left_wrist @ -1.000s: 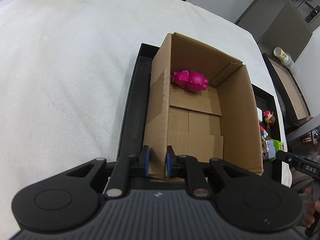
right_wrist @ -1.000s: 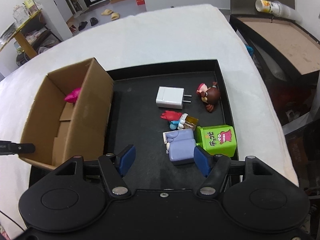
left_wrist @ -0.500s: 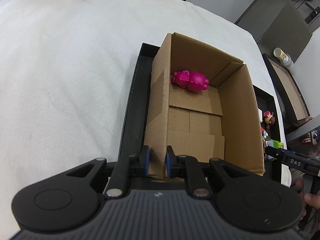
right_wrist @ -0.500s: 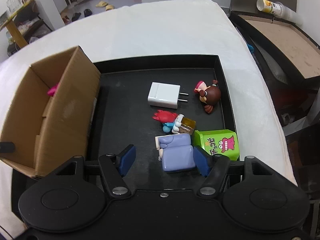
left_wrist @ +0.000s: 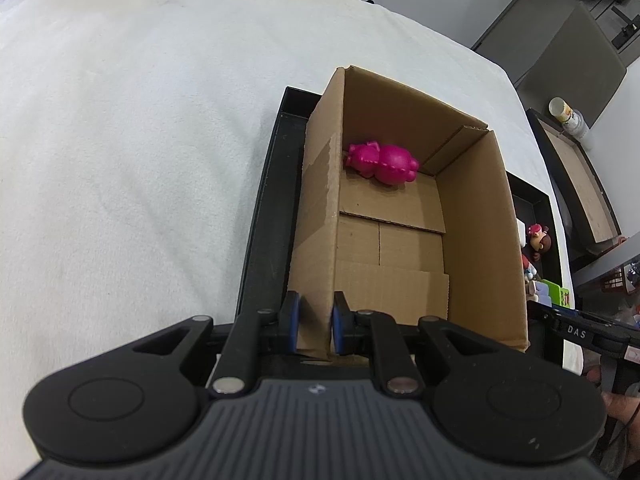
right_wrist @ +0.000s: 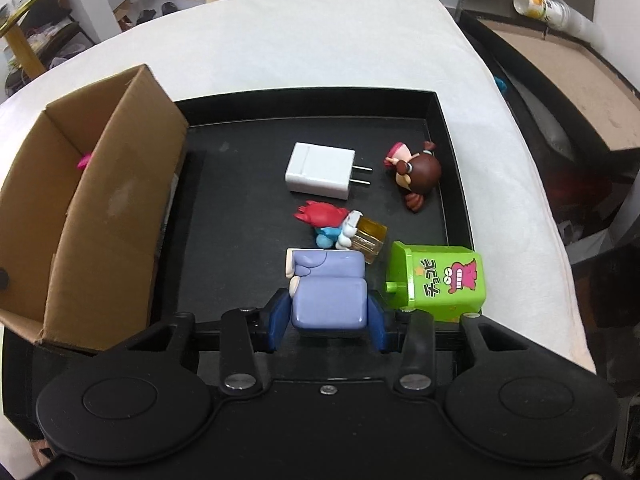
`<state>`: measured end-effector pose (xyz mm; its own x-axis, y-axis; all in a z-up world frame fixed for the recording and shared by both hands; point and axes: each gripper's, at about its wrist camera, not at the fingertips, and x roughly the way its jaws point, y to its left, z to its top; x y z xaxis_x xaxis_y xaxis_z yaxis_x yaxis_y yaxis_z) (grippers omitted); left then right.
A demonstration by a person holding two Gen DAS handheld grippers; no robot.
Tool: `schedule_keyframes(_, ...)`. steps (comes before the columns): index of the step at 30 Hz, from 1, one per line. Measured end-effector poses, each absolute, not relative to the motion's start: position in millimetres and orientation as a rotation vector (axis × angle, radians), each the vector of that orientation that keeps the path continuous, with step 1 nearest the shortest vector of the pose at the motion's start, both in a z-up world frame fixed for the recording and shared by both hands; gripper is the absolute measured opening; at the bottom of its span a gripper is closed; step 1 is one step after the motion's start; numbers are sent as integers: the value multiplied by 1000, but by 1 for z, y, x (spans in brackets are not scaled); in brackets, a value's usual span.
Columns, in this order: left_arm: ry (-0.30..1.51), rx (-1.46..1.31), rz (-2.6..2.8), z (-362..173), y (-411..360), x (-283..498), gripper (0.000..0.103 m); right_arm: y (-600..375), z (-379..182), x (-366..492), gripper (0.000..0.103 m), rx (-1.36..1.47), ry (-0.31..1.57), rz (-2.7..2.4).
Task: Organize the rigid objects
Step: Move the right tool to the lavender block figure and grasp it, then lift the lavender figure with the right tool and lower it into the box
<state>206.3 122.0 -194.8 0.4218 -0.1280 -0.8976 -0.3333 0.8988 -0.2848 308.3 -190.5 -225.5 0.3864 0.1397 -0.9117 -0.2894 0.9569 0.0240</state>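
My left gripper (left_wrist: 314, 322) is shut on the near left wall of the cardboard box (left_wrist: 320, 240), which stands in the left part of the black tray (right_wrist: 248, 208). A pink toy (left_wrist: 380, 162) lies at the box's far end. My right gripper (right_wrist: 330, 320) is closed around a lavender block toy (right_wrist: 330, 294) at the tray's near edge, its blue pads (right_wrist: 280, 318) against the toy's sides. Beside it lie a green box toy (right_wrist: 438, 280), a red-and-blue figure (right_wrist: 328, 220), a white charger (right_wrist: 320, 170) and a brown-haired doll (right_wrist: 418, 172).
The tray sits on a white cloth-covered table (left_wrist: 140, 140). A second black tray with a brown board (right_wrist: 560, 64) and a cup (right_wrist: 536, 2) stand off to the right. The box (right_wrist: 100, 208) fills the tray's left side.
My right gripper has moved forward and down over the lavender block toy and narrowed from wide open to touching its sides. My left gripper still grips the box wall.
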Motion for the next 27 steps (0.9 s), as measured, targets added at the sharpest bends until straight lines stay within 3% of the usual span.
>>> schedule_keyframes(27,1130,-454,128,-194,123,204,15,-145,-142,308,40,-101,988,403)
